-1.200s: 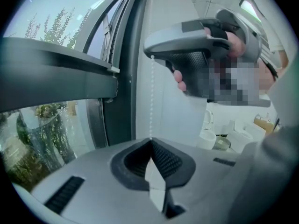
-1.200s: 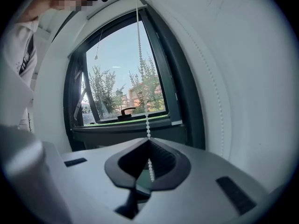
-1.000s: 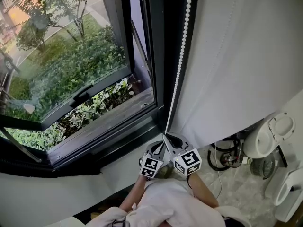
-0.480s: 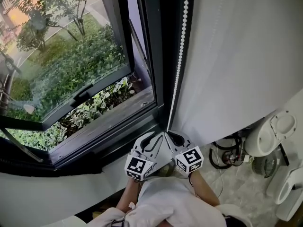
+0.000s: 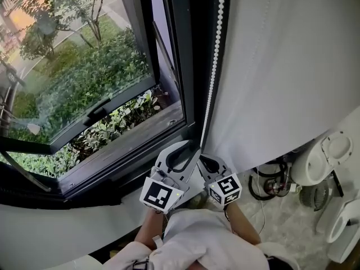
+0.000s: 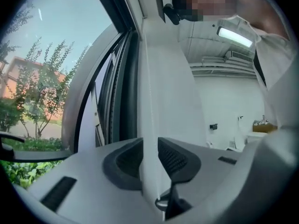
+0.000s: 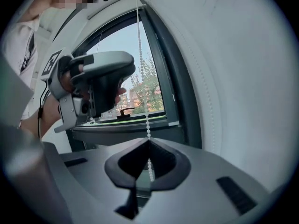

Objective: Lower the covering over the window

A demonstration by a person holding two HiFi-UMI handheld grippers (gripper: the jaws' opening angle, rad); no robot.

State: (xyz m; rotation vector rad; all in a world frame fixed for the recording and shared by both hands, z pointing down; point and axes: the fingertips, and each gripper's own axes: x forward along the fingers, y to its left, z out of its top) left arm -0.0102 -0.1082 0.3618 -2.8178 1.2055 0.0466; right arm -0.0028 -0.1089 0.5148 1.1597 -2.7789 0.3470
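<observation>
Although my right gripper [image 7: 148, 147] is clamped on the bead chain [image 7: 140, 55] beside the window frame [image 5: 183, 66], my left gripper [image 6: 149, 158], jaws just opened and gripping nothing, hangs by that frame. The glass [image 5: 73, 66] within it looks uncovered, so I judge most of the lowering remains.

Both grippers are pale grey moulded plastic. The left gripper [image 5: 184, 149] and the right gripper [image 5: 201, 161] each carry a white cube [image 5: 159, 194] printed with black square markers. Dark ribbed pads [image 6: 174, 157] line the jaws. The person wears what looks like a white short-sleeved top [image 5: 197, 238].
</observation>
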